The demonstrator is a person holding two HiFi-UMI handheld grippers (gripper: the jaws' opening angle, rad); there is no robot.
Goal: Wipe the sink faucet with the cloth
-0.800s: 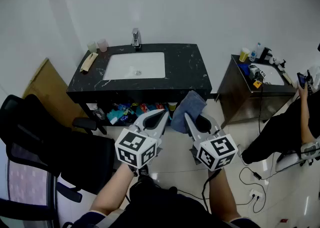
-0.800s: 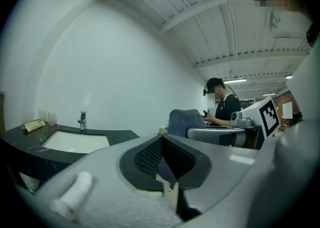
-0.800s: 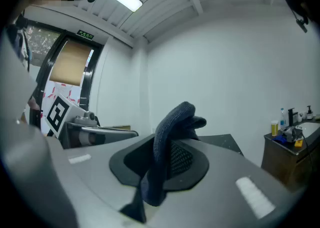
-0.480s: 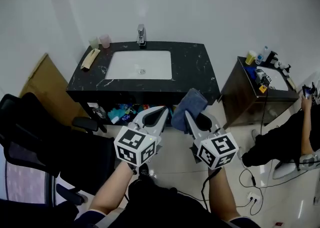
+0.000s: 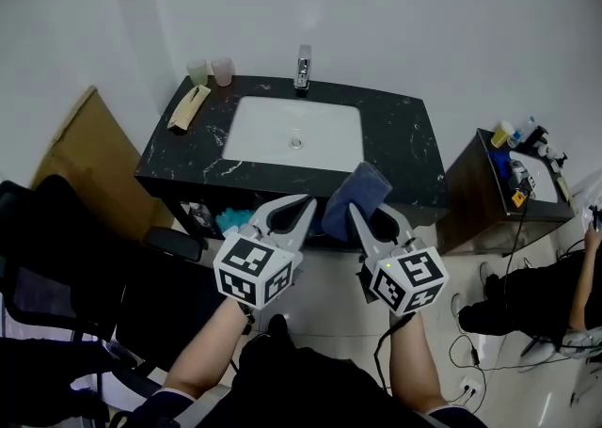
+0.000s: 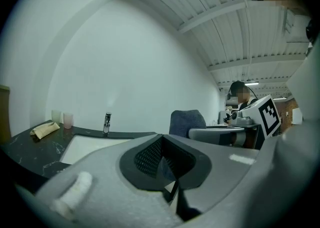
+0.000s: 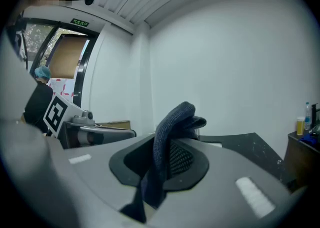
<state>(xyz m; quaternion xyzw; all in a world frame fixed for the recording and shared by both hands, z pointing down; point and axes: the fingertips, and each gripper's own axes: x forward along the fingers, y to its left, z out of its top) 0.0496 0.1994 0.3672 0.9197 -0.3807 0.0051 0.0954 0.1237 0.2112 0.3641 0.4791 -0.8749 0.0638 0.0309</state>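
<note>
A chrome faucet (image 5: 302, 68) stands at the back rim of the white sink (image 5: 254, 125) in a black marble counter (image 5: 414, 149); it also shows small in the left gripper view as the faucet (image 6: 106, 123). My right gripper (image 5: 369, 219) is shut on a folded blue-grey cloth (image 5: 353, 198), which rises between its jaws as the cloth (image 7: 172, 127). My left gripper (image 5: 293, 217) is shut and holds nothing. Both grippers hang level in front of the counter's near edge, well short of the faucet.
Two cups (image 5: 211, 71) and a tan folded item (image 5: 188, 107) sit at the counter's left end. A black chair (image 5: 85, 294) stands at the left. A small cabinet with bottles (image 5: 517, 172) is at the right. A seated person (image 5: 555, 294) is at the far right.
The counter and sink have come nearer and shifted right in the head view. Both grippers keep their pose, and the cloth stays in the right one.
</note>
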